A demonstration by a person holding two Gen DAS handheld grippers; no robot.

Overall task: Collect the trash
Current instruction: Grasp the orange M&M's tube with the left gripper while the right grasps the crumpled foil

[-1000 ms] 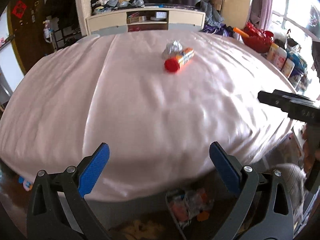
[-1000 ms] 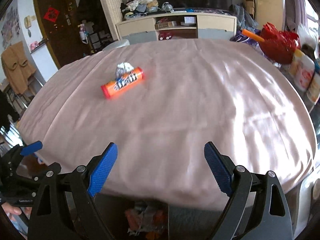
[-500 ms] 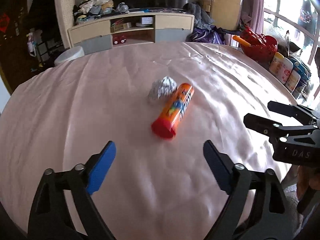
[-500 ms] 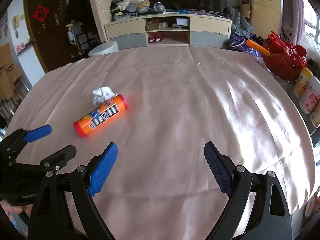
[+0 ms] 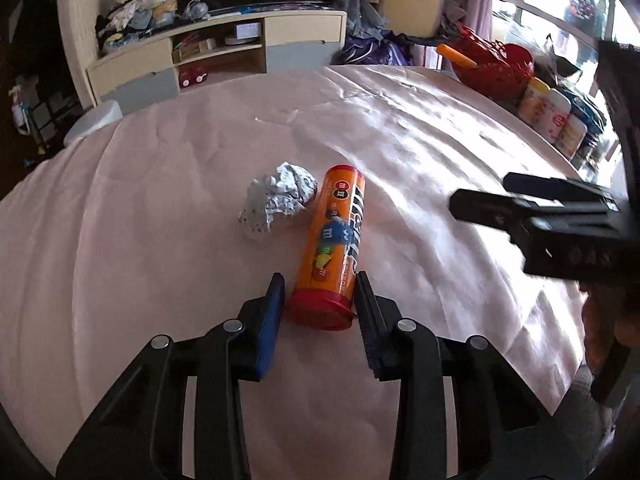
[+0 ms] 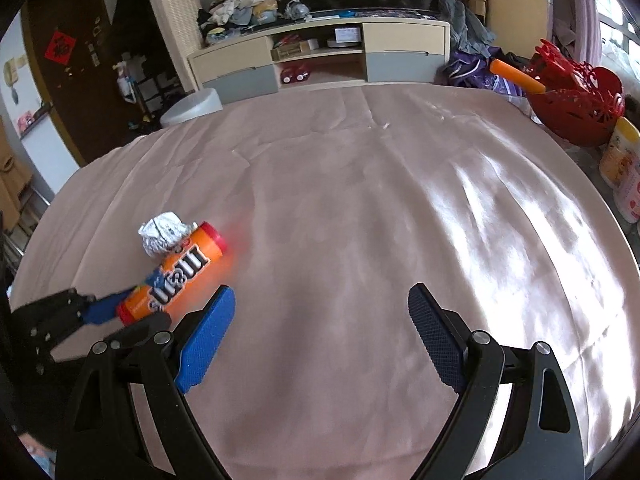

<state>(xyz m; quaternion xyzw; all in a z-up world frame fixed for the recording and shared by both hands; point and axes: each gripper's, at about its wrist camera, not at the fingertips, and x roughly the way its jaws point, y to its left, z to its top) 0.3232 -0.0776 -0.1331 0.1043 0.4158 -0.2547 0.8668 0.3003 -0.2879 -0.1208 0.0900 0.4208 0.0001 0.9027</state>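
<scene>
Left gripper point(image 5: 320, 300) angled down, jaws just closing in — right gripper point(image 6: 320, 344) hangs alongside, jaws spread wide.

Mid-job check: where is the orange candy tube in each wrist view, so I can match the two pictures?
Left wrist view: the orange candy tube lies at centre, its red cap between the fingers of the left tool, whose jaws have just been closing.
Right wrist view: lower left, lying slantwise, left of the right tool.
Shared landmark: the crumpled foil ball lies close against the tube in both views.
</scene>
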